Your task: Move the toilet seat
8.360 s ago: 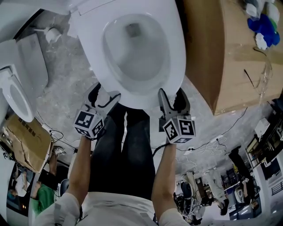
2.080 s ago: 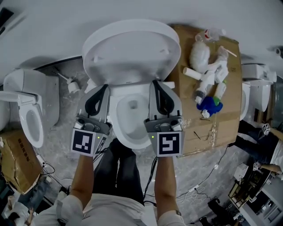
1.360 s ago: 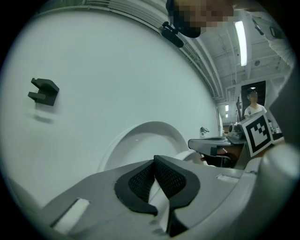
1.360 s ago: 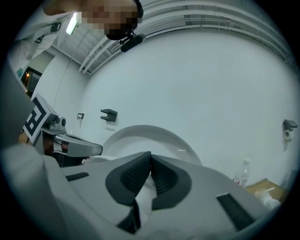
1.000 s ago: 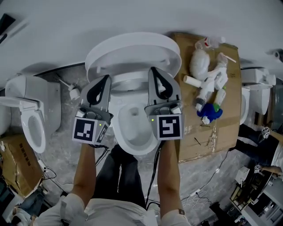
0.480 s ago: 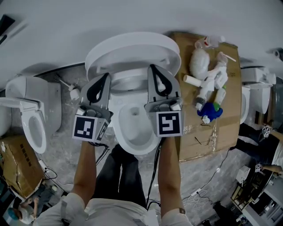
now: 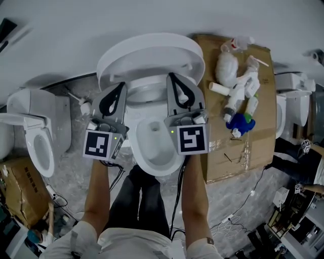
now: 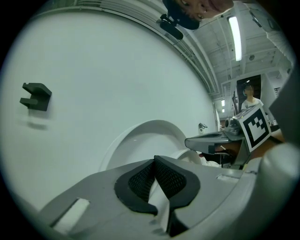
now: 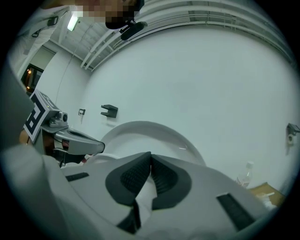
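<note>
At 12 o'clock from the bowl (image 7: 157, 171), the seat (image 7: 151, 53) stands upright, its back close to the wall (image 7: 152, 15); we cannot tell whether it leans there. Our left gripper (image 7: 120, 87) sits at 10 o'clock of the bowl and our right gripper (image 7: 171, 77) at 1 o'clock. Both tips are near the seat's lower edge, though contact is not clear from above. Each gripper view shows its pads (image 8: 140, 180) pressed together at the tip with nothing between them, and the seat's arch rises beyond. We judge the step to be settling or steadying the upright seat, so the closed tips should serve as blunt pushers. We would keep them level, one each side of the midline, so the seat takes no twist. Pressing higher up the arch would give more leverage than pressing low down. Should the seat need to come down, we would spread one pair, pinch the rim and ease it so it cannot slam. Bottles (image 7: 238, 96) on the box (image 7: 253, 141) at 3 o'clock call for tight right-side movements.
</note>
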`<state>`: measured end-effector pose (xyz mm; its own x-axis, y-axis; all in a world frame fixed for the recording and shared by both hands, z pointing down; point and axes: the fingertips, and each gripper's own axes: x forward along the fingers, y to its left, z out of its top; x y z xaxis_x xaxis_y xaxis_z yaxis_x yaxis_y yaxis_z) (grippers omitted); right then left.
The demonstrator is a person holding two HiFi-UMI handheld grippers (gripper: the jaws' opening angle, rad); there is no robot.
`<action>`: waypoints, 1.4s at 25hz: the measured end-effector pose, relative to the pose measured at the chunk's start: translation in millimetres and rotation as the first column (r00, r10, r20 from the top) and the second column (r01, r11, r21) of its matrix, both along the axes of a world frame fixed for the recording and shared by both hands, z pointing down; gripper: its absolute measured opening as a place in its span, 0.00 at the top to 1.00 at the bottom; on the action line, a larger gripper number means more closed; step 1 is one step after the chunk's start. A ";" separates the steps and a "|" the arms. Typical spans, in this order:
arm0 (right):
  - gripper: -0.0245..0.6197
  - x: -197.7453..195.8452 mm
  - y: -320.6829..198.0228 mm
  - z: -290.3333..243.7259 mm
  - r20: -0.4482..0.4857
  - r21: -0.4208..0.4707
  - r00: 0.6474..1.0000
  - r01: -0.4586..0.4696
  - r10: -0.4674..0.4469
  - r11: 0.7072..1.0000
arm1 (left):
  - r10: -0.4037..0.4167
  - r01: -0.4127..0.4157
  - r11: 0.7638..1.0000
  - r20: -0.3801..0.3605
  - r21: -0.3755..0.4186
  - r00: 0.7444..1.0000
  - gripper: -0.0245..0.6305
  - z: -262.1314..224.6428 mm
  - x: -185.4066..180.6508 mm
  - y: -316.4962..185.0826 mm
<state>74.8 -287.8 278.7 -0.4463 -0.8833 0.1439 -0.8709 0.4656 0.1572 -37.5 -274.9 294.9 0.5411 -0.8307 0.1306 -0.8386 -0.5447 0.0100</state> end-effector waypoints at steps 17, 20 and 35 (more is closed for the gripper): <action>0.97 18.5 106.8 -27.5 0.077 -0.043 0.997 0.020 -0.017 0.999 | 0.274 -0.267 0.958 -0.065 0.104 0.959 0.97 -43.6 41.9 75.3; 0.97 26.3 130.4 -26.7 0.095 -0.052 0.995 0.002 0.003 0.999 | 0.307 -0.301 0.949 -0.057 0.093 0.950 0.97 -42.5 49.8 93.4; 0.97 41.7 214.8 1.0 0.132 -0.105 0.990 -0.030 0.044 0.994 | 0.383 -0.382 0.923 -0.044 0.040 0.923 0.97 -15.2 76.0 170.9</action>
<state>116.4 -73.0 279.7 -0.4346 -0.8833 0.1756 -0.8979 0.4400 -0.0087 38.4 -103.9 279.7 0.8236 -0.5624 0.0734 -0.5653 -0.8245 0.0252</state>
